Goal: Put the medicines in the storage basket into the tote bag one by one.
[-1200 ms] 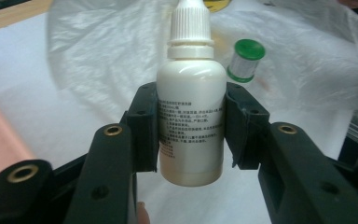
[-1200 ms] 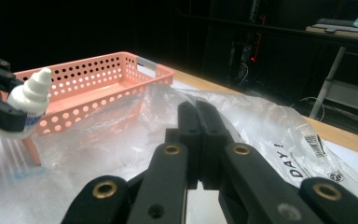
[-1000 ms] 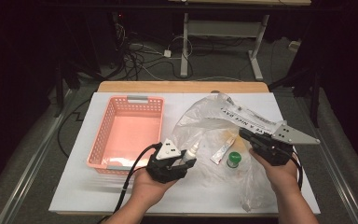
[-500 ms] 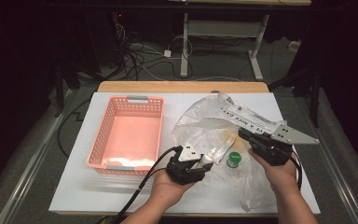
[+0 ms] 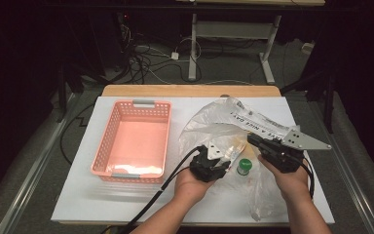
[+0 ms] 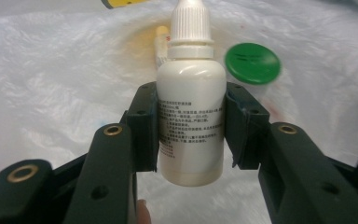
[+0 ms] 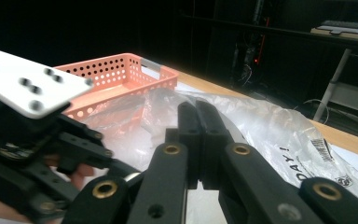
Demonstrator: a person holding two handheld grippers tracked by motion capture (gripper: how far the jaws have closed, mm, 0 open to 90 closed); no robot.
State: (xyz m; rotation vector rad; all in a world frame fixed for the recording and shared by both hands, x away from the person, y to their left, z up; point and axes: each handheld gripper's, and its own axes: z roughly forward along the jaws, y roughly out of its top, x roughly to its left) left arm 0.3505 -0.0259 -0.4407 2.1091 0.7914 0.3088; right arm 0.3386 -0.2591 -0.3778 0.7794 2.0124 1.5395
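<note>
White plastic dropper bottle [image 6: 190, 116] clamped between left gripper [image 6: 191, 126] pads, over clear plastic bag [image 5: 224, 129] at table's near centre. Right gripper [image 7: 198, 119] jaws closed, empty, pressed together by bag edge. Advice: keep squeeze even, lift straight, avoid snagging film, then carry left toward pink perforated plastic basket [image 5: 111, 146]. Green round cap [image 6: 252, 63] lies just right of bottle.

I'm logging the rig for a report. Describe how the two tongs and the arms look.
Both tongs are black, with brass-coloured rivets at the jaw links. The left tongs trail a black cable toward the table's near edge. The right tongs carry a grey three-cornered plate drilled with holes. Both forearms are bare; no sleeves show.
</note>
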